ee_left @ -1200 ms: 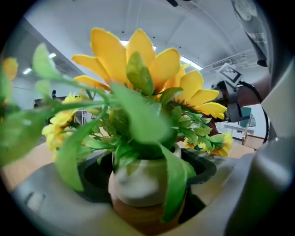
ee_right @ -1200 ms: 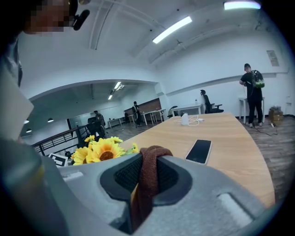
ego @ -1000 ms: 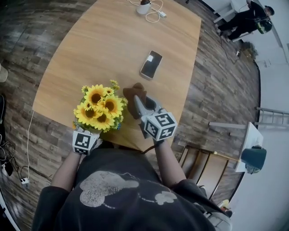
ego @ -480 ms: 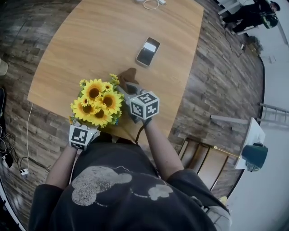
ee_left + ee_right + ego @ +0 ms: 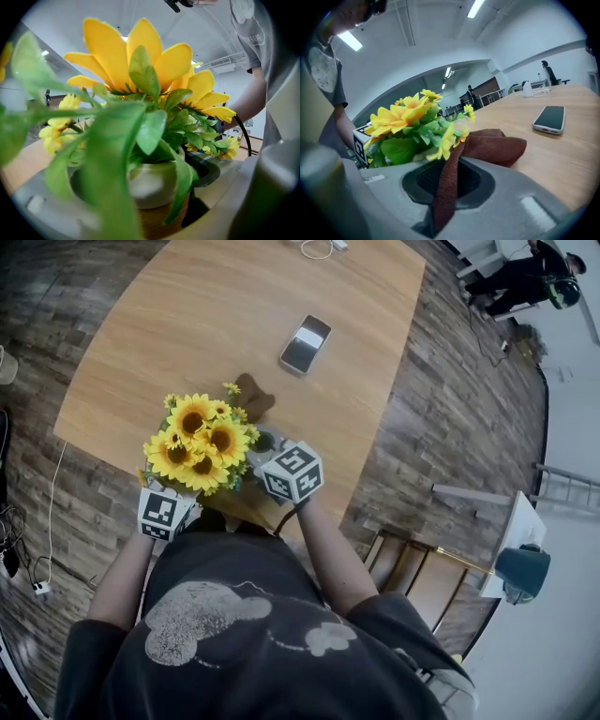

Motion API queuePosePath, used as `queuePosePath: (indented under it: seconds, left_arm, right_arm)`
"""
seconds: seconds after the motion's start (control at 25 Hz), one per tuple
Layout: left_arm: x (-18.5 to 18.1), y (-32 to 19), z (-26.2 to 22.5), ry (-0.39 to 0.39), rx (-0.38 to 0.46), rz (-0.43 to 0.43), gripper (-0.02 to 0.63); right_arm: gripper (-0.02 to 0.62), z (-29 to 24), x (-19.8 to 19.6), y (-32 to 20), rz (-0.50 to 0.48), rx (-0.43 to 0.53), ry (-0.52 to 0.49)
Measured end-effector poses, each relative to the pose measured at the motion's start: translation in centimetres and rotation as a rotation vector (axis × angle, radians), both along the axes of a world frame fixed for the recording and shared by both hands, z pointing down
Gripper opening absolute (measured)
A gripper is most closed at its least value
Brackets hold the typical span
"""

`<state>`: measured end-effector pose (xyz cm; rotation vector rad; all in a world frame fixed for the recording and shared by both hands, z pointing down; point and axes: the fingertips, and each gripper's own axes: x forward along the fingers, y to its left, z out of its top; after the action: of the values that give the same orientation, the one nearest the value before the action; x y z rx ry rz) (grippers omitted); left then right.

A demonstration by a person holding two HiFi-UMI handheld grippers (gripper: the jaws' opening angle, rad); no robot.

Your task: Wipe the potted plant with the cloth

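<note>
A sunflower plant in a white pot stands at the near edge of the wooden table. My left gripper has its jaws wide around the pot, one on each side, holding it. Its marker cube shows just below the flowers, which hide the pot in the head view. My right gripper is shut on a brown cloth. The cloth hangs from the jaws against the leaves on the plant's right side, and its free end lies on the table beyond.
A phone lies face up on the table past the plant. A white charger with a cable sits at the far edge. A chair stands on the wood floor to my right. A person sits far off.
My right gripper has come down and in toward the plant with the cloth, which now rests against the leaves. The left gripper and the pot have stayed about where they were.
</note>
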<state>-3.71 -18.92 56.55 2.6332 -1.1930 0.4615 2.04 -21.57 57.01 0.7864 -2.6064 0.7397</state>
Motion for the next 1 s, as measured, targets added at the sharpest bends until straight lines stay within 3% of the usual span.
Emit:
queuePosePath:
  seconds: [0.4, 0.68, 0.8, 0.92, 1.0]
  left_arm:
    - [0.2, 0.0, 0.1, 0.002, 0.013, 0.055, 0.494]
    - [0.7, -0.1, 0.2, -0.002, 0.008, 0.187, 0.497]
    - [0.8, -0.2, 0.3, -0.005, 0.003, 0.236, 0.499]
    - [0.3, -0.4, 0.2, -0.008, 0.007, 0.222, 0.506]
    - [-0.5, -0.7, 0.2, -0.010, 0.012, 0.172, 0.551]
  right_arm:
    - [0.040, 0.6, -2.6, 7.1, -0.202, 0.053, 0.127]
    - [0.040, 0.6, -2.7, 7.7, -0.195, 0.015, 0.116]
    - [0.040, 0.3, -1.4, 7.5, -0.119, -0.020, 0.068]
    - [0.040, -0.4, 0.8, 7.3, -0.040, -0.027, 0.059]
    - [0.040, -0.5, 2.5, 7.1, -0.004, -0.015, 0.075]
